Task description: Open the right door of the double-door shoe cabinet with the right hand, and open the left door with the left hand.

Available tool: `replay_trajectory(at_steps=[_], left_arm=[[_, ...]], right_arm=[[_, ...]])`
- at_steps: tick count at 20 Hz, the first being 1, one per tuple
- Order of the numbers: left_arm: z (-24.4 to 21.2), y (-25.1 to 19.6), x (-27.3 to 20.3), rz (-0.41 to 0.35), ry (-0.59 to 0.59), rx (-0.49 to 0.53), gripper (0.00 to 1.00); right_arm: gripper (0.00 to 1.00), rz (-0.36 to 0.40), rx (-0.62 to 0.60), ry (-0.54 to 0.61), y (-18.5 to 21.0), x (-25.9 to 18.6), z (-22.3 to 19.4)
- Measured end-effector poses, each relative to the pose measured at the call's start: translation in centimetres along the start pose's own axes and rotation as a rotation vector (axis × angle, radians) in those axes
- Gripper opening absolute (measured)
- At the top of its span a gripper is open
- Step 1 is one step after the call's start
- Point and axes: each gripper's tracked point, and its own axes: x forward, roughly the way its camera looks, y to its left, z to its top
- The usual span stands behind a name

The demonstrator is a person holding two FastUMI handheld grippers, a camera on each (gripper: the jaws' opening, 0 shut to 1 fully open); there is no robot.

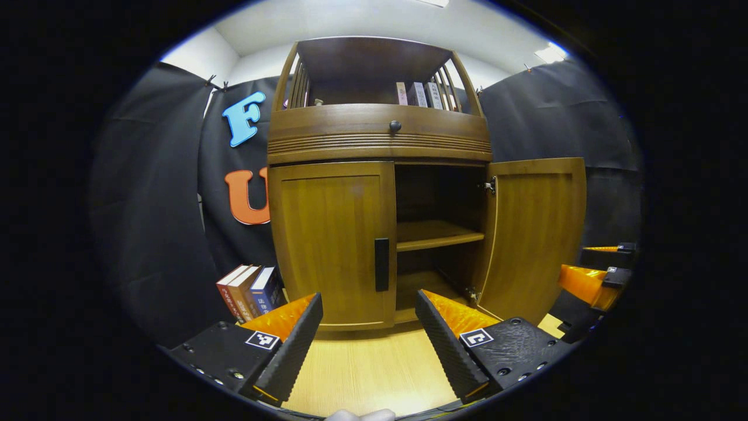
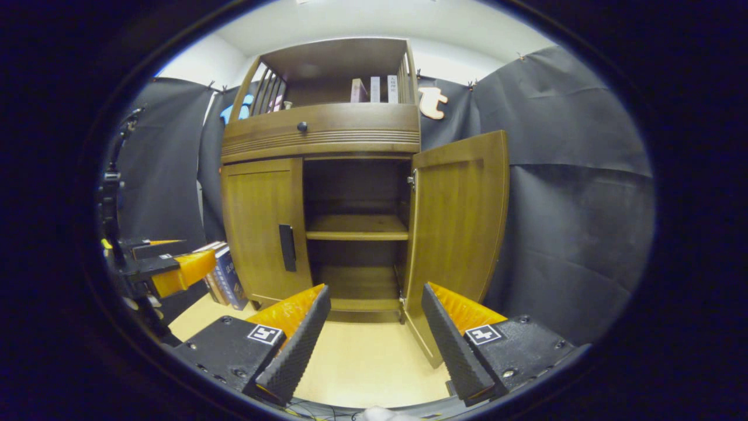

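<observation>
1. Already the right door point(image 2: 459, 234) of the shoe cabinet point(image 1: 380, 131) is standing swung wide, showing the inner shelf point(image 2: 356, 227) and the dark compartments above and below it; by my reading that half of the task is done.
2. The left door point(image 1: 330, 242) is sitting flush and closed, its dark vertical handle point(image 1: 381, 264) running along the inner edge beside the open bay.
3. The left gripper point(image 1: 369, 333) is hovering low in front of the cabinet with its jaws spread wide and nothing between them, roughly lined up under that handle.
4. The right gripper point(image 2: 376, 333) is hanging back from the cabinet, fingers likewise parted and gripping nothing, just in front of the opened door's lower edge.
5. The step in hand, I judge, is the approach to the left door.
6. The next move is calling for the left gripper to rise and go forward until the handle sits between its fingers, close on it, then pull outward in an arc about the hinges on the door's outer side.
7. Books point(image 1: 248, 292) are leaning beside the cabinet's left flank, so the swinging door may be nearing them.
</observation>
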Motion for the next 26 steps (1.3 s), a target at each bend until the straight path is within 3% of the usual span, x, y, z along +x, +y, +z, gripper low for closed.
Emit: replay_trajectory(at_steps=[4,10,15,16,17,19,20,21,22,25,26], left_arm=[[0.9,-0.2,6.4,-0.001,-0.039,-0.019,0.96],[-1.5,-1.5,16.3,-0.008,-0.012,-0.034,0.96],[-2.8,-2.0,21.6,0.016,-0.001,-0.047,0.96],[-3.1,-2.2,22.2,0.022,0.001,-0.049,1.0],[-3.3,-2.2,22.8,0.029,-0.002,-0.046,0.82],[-3.6,-1.9,23.8,0.035,-0.008,-0.044,0.67],[-3.9,-1.9,24.1,0.032,-0.005,-0.05,0.74],[-3.8,-2.0,24.3,0.03,-0.018,-0.057,0.6],[-3.6,-2.1,24.1,0.024,-0.027,-0.047,0.75],[-4.1,-1.6,23.4,0.037,-0.033,-0.03,0.39],[-3.8,-1.6,23.5,0.027,-0.044,-0.027,0.2]], right_arm=[[0.99,-0.05,-0.003,-0.015,-0.2,0.7,1.5],[0.98,-0.054,-0.014,-0.001,0.4,0.3,2.8],[0.99,-0.062,-0.049,0.027,0.3,0.3,2.3],[0.99,-0.056,-0.05,0.03,0.5,0.2,2.2],[1.0,-0.053,-0.051,0.03,0.4,0.1,2.0],[0.99,-0.052,-0.06,0.035,0.3,0.1,1.6],[0.99,-0.053,-0.062,0.04,0.3,0.0,1.4],[0.99,-0.055,-0.061,0.046,0.2,-0.2,0.9],[0.99,-0.056,-0.058,0.054,0.0,-0.4,0.5],[1.0,-0.055,-0.048,0.064,-0.4,-1.3,-0.4],[0.99,-0.056,-0.046,0.064,-0.5,-1.4,-0.4]])
